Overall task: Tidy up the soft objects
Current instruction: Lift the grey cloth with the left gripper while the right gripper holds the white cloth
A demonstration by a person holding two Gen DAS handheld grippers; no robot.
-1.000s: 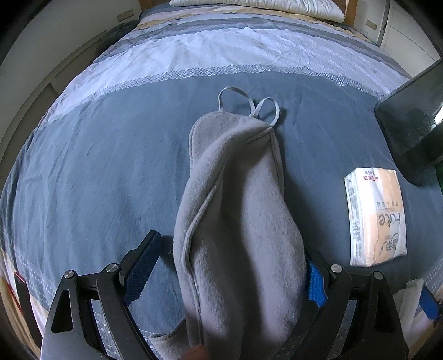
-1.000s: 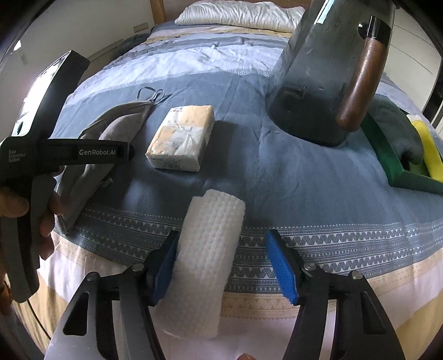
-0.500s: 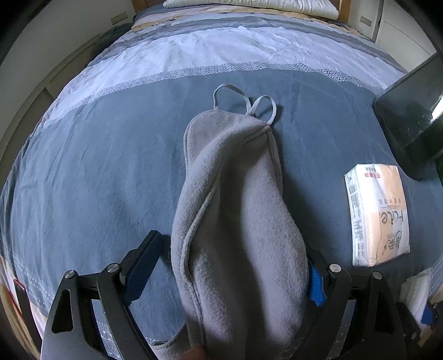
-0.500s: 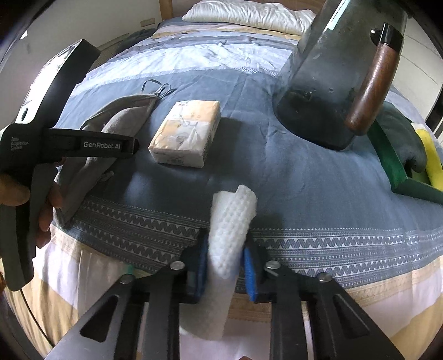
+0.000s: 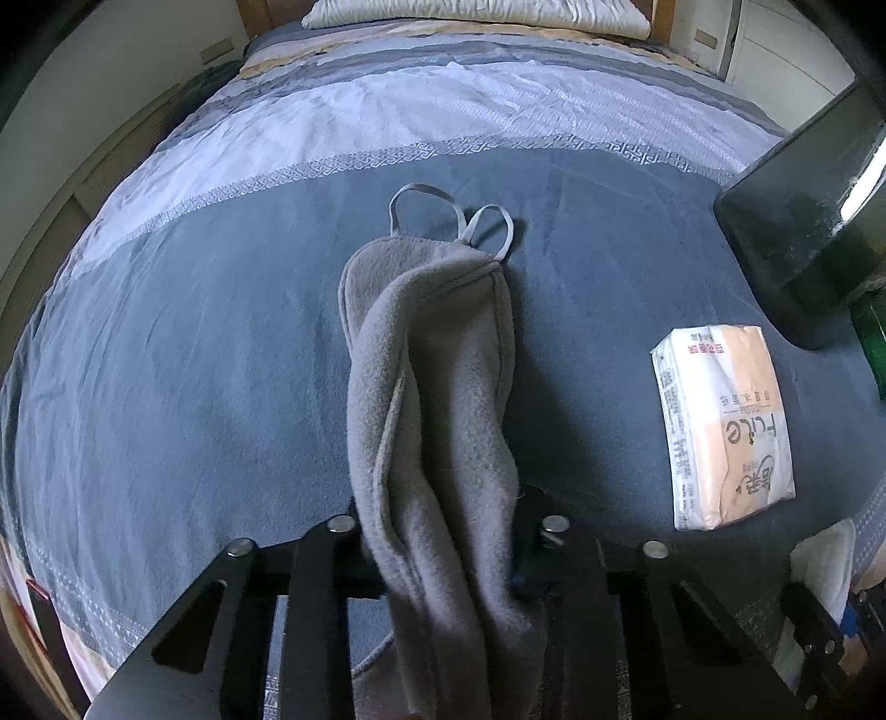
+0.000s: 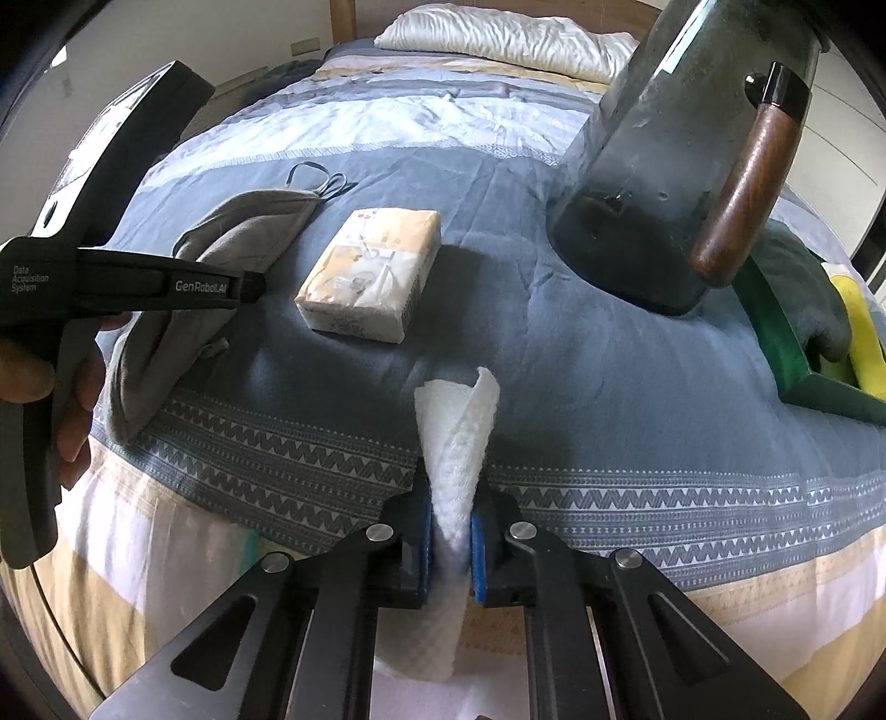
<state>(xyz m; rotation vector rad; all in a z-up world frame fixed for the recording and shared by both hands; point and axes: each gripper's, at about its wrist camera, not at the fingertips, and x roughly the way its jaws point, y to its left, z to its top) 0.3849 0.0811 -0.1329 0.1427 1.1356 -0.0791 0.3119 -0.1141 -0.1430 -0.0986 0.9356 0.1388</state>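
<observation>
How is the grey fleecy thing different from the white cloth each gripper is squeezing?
The grey fleece pouch is dark grey and fuzzy; the white cloth is bright white with a waffle texture. The pouch is broader, lies stretched along the bed and ends in elastic loops; the cloth is a narrow folded strip sticking up. Both are soft and pinched: left gripper, right gripper.

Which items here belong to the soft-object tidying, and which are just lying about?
In the job: grey fleece cloth clamped in the left gripper; white textured cloth pinched in the right gripper; tissue pack.
Lying about: dark glass jug; pillow.
</observation>
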